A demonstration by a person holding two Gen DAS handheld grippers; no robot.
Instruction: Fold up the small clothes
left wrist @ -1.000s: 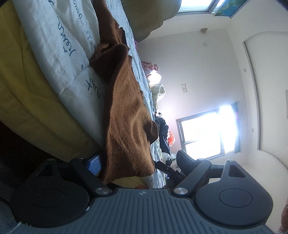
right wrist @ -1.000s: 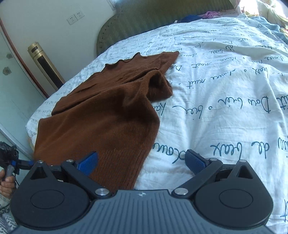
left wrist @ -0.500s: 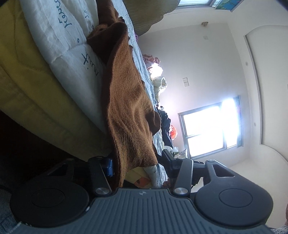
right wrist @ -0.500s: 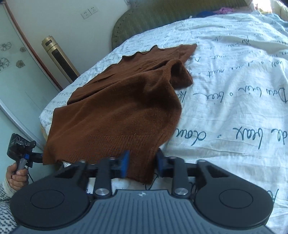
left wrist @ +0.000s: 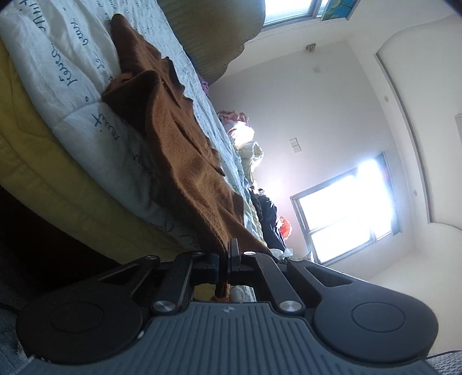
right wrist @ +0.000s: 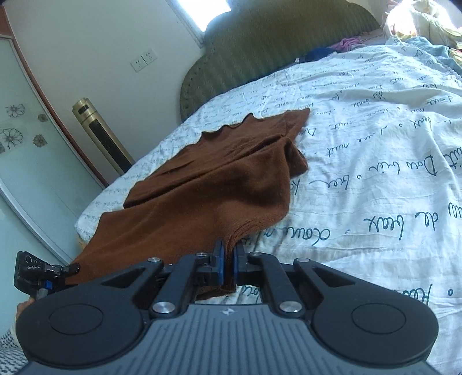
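Note:
A brown knit sweater [right wrist: 213,184] lies rumpled on a white quilt with blue handwriting [right wrist: 375,161], its hem hanging toward the bed's near edge. My right gripper [right wrist: 228,259] is shut on the hem's right part, cloth pinched between the blue pads. My left gripper [left wrist: 223,259] is shut on the hem's other corner; the sweater [left wrist: 184,150] stretches away from it along the bed edge. The left gripper [right wrist: 43,271] also shows at the lower left of the right wrist view, held in a hand.
A green padded headboard [right wrist: 274,49] stands behind the bed. A gold tower fan [right wrist: 101,138] stands by the wall at left. Other clothes [right wrist: 415,23] are piled at the far right of the bed. A bright window [left wrist: 346,210] fills the far wall.
Both grippers were open around the sweater's hem a second ago; both have closed onto it and lifted the hem slightly.

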